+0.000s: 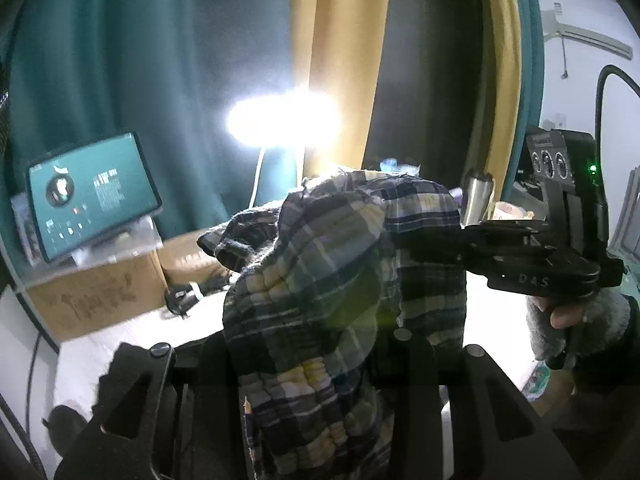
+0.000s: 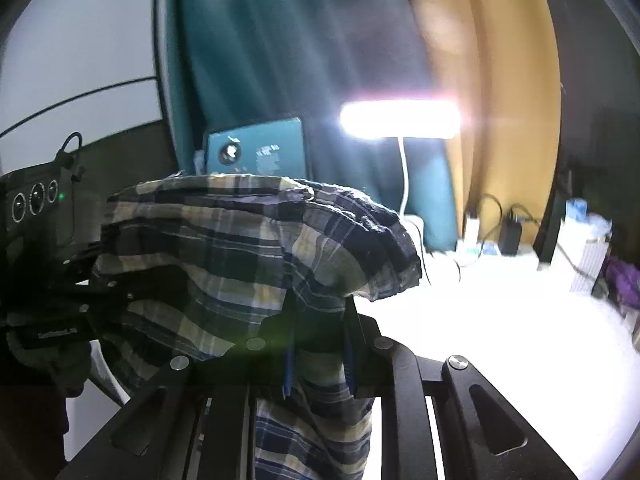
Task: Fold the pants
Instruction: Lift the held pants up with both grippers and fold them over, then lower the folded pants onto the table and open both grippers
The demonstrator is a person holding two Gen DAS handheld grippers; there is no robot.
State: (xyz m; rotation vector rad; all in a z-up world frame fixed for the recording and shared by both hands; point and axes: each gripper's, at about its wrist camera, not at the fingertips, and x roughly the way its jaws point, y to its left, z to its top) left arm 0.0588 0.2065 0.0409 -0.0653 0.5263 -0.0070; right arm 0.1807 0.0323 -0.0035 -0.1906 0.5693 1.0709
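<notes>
Plaid cotton, navy and cream with yellow: one pair of pants (image 1: 340,280), held up off the white tabletop (image 1: 200,320) between two grippers, bunched and draped over both. Left gripper (image 1: 320,360) clamped on a gathered fold of the cloth, jaws part-way closed with fabric between them. Right gripper (image 2: 316,320) pinched nearly shut on another fold, fabric hanging down between its black fingers (image 2: 400,380). Same right gripper visible from the left wrist view at the far side of the garment, gripped by one hand (image 1: 568,316) in a fuzzy grey sleeve.

Counted around the scene: one tablet (image 1: 92,196) with a teal screen, propped on one clear plastic sheet atop one cardboard box (image 1: 100,292); contents of that box hidden. One lit desk lamp (image 2: 400,120) on a white stalk. One steel tumbler (image 1: 478,196), upright behind the pants; contents hidden. Two curtains, one teal (image 1: 140,60) and one mustard yellow (image 1: 340,40). One wall air conditioner (image 1: 588,34) at upper right. Two dark chargers or adapters, possibly, with cables (image 2: 512,232) at the table's back edge, too blurred to name surely. One purple heap (image 2: 624,280) at the right edge, probably cloth. One small dark object (image 1: 180,300) on the table beside the box, unclear.
</notes>
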